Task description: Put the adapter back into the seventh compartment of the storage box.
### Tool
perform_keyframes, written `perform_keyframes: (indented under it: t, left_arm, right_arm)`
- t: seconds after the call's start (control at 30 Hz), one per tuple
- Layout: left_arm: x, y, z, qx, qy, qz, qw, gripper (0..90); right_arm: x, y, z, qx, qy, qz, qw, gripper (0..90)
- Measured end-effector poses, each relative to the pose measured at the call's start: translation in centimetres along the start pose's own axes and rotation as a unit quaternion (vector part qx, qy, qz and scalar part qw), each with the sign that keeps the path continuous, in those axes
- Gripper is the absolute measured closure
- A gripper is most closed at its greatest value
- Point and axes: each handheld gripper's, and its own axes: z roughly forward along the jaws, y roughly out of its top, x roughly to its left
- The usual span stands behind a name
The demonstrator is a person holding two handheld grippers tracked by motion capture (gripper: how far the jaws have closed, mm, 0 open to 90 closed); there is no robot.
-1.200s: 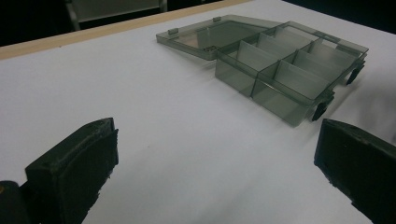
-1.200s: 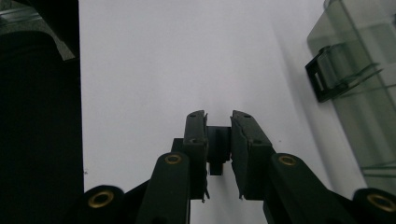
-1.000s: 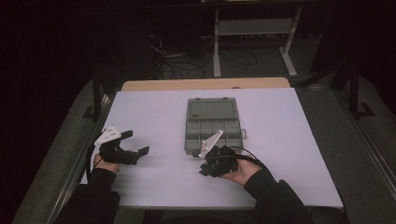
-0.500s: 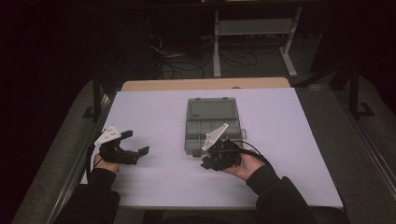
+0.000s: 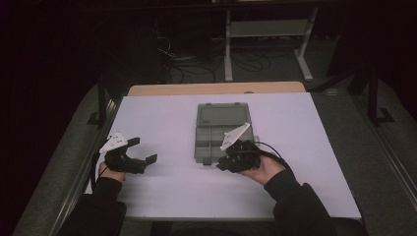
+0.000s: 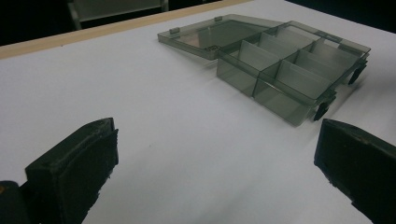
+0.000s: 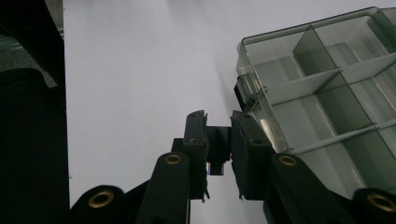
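My left gripper (image 5: pixel 140 153) hovers over the white bench (image 5: pixel 162 123) with fingers (image 6: pixel 74 172) spread wide, holding nothing; the open grey compartment box (image 5: pixel 221 130) sits mid-bench. My right gripper (image 7: pixel 219 140) pinches a small black latch (image 7: pixel 217 154) at the box's near edge.

The organiser box (image 6: pixel 280 60) is smoky translucent glossy plastic on a smooth matt white table (image 6: pixel 163 130).

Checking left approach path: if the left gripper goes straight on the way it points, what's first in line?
Bare table first, then likely the open compartment box near its front corner. The left gripper is open; depth is unclear.
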Motion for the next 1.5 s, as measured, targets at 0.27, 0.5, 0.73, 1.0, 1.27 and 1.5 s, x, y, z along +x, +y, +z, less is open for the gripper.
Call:
perform_keyframes:
  t: [0.27,0.5,0.73,1.0,1.27,1.5]
  left_arm:
    - [0.0,0.0,0.0,0.000,-0.001,-0.001,1.0000,0.0]
    - [0.0,0.0,0.0,0.000,0.000,0.000,1.0000,0.0]
    - [0.0,0.0,0.0,0.000,0.000,0.000,1.0000,0.0]
    - [0.0,0.0,0.0,-0.001,-0.001,-0.001,1.0000,0.0]
    - [0.0,0.0,0.0,-0.001,-0.001,-0.001,1.0000,0.0]
    - [0.0,0.0,0.0,0.000,-0.003,-0.001,1.0000,0.0]
  right_arm:
    - [-0.5,-0.1,-0.2,-0.007,-0.003,0.008,0.9999,75.6]
    - [-1.1,-0.2,-0.7,-0.013,-0.008,0.016,0.9997,75.6]
    - [-1.9,-0.2,-1.4,-0.016,-0.019,0.023,0.9994,75.6]
    - [-2.8,-0.1,-1.7,-0.017,-0.026,0.030,0.9991,75.6]
    - [-3.6,-0.4,-1.9,-0.020,-0.032,0.042,0.9984,75.6]
    - [-4.6,-0.7,-2.0,-0.028,-0.038,0.055,0.9974,75.6]
